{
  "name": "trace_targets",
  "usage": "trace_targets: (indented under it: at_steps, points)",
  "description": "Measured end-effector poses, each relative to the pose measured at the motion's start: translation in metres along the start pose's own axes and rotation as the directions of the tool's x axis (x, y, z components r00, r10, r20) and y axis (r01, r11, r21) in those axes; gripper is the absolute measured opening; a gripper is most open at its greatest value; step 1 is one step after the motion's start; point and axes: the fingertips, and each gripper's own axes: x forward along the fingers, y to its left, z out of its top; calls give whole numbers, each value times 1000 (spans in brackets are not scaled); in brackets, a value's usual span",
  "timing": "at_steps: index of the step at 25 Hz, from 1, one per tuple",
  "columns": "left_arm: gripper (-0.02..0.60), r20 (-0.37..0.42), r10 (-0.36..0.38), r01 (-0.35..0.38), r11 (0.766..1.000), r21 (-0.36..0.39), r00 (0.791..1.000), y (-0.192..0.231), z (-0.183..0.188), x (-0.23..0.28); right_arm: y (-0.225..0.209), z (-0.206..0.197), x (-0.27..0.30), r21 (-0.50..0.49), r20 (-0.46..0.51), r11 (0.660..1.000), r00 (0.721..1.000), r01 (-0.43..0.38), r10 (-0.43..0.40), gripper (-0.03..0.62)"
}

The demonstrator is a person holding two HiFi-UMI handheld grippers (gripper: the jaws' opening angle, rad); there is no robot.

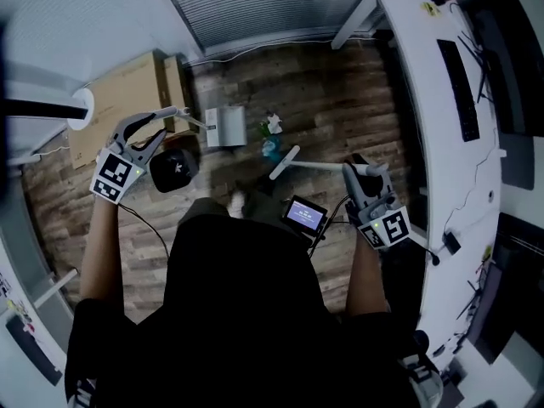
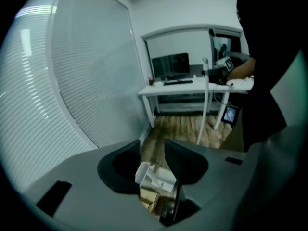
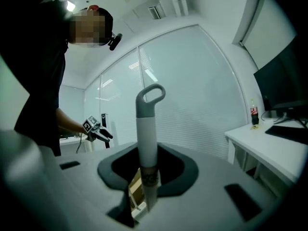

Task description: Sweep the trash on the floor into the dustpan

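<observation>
A white dustpan [image 1: 225, 127] lies on the wooden floor, its thin handle [image 1: 192, 118] reaching toward my left gripper [image 1: 170, 123]. That gripper is open, its tips just short of the handle end. In the left gripper view the dustpan [image 2: 156, 178] shows below the spread jaws of the left gripper [image 2: 153, 150], and nothing is pressed between them. Crumpled white, green and teal trash [image 1: 271, 134] lies just right of the dustpan. My right gripper [image 1: 355, 170] is shut on the white broom handle [image 1: 319, 167]. Its grey looped end [image 3: 150, 100] rises past the right gripper [image 3: 147, 177].
A cardboard box [image 1: 127, 92] lies left of the dustpan by the blinds. A long white desk [image 1: 425, 100] with a keyboard and monitor runs down the right side. A small screen [image 1: 304, 215] hangs in front of the person's body. A shoe [image 1: 238, 201] stands near the trash.
</observation>
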Motion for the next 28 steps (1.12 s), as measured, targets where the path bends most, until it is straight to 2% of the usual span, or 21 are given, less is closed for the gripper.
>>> trace_targets:
  at_steps: [1,3,6,10,12,15,18,19,20,23,28]
  points:
    - [150,-67,-37,40,998,47,997,-2,-9,9,-7,-3,2,-6,-12,1000,1000,-14,14,91]
    - [180,-197,-94,117,987,108,976,-4,-34,26,-20,-8,5,-17,-37,999,998,-44,44,91]
    - [200,-329,-151,204,970,133,932,2,-66,47,-35,-16,14,-25,-73,997,995,-72,70,91]
    - [216,-445,-204,317,928,194,872,9,-97,71,-48,-34,25,-45,-147,997,987,-68,60,91]
    - [216,-487,-239,374,905,202,840,10,-111,81,-50,-46,31,-72,-193,994,979,-76,61,91]
    - [214,-506,-289,426,887,178,813,13,-126,93,-52,-77,47,-130,-303,985,951,-112,68,91]
    - [185,-507,-331,462,873,155,796,19,-135,102,-52,-127,71,-194,-476,963,876,-189,76,89]
    - [161,-505,-342,468,871,145,792,20,-137,103,-50,-140,81,-190,-498,960,863,-204,85,89]
    - [134,-499,-352,472,871,136,792,20,-138,103,-48,-147,93,-171,-484,966,871,-196,90,89]
    - [130,-469,-373,474,873,115,800,19,-135,107,-48,-144,128,-129,-380,985,923,-115,59,91]
    - [126,-423,-390,472,875,105,818,18,-133,109,-43,-146,177,-25,-263,1000,965,-16,9,99]
